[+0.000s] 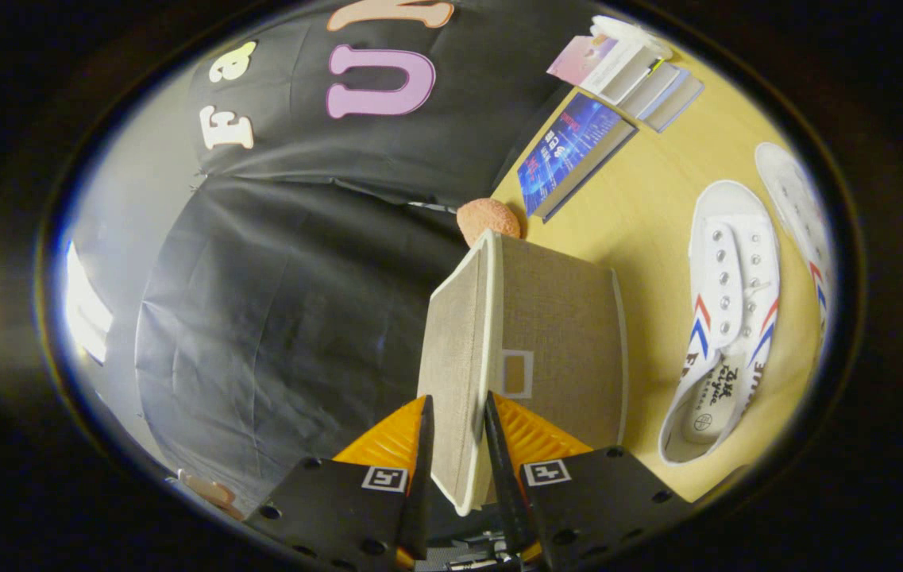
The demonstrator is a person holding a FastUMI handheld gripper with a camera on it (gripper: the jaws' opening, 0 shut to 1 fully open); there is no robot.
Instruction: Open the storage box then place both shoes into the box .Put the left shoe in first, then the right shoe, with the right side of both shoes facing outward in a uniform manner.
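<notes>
1. Two fingers of your tool [457, 433] are pinched together on the edge of the lid [455, 373] of the storage box [558, 342]; the thin fabric panel sits between them and is raised on edge, so the grip looks meant to swing it open.
2. The box stands on the desk [642, 206] just ahead of the fingers, its side with the small white label window facing you (the inside is hidden).
3. Both white shoes [725, 334] lie on the desk beside the box, well clear of it, one [800, 214] farther out; judging by this, neither has gone in yet.
4. Beyond the box are an orange sponge-like lump [487, 220] and a few books [578, 151], set back enough that they should not obstruct the lid.
</notes>
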